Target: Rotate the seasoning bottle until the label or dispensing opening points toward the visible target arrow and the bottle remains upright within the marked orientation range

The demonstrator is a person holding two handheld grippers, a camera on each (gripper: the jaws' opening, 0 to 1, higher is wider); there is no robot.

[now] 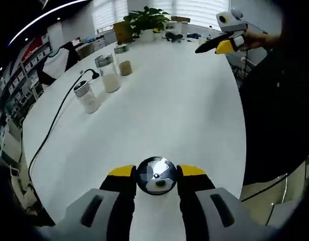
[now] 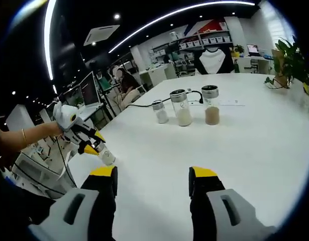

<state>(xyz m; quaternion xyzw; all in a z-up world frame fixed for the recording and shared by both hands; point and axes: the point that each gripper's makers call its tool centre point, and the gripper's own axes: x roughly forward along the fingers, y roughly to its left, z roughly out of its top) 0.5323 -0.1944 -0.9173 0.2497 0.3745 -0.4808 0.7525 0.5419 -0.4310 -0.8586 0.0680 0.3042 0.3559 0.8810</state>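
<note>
A small seasoning bottle with a round silver lid (image 1: pixel 156 175) stands upright on the white table (image 1: pixel 184 115), with my left gripper (image 1: pixel 155 173) shut on it, one yellow-tipped jaw on each side of the lid. From the right gripper view the same bottle (image 2: pixel 107 157) sits near the table's left edge under the left gripper (image 2: pixel 89 145), held by a hand. My right gripper (image 2: pixel 151 175) is open over bare table, nothing between its jaws. It also hangs above the far table end (image 1: pixel 222 46).
Three more jars stand in a row: a small shaker (image 2: pixel 160 111), a jar of white grains (image 2: pixel 182 108) and a jar of brown grains (image 2: pixel 210 105). A black cable (image 1: pixel 54 120) runs along the table's left side. A potted plant (image 1: pixel 144 20) stands at the far end.
</note>
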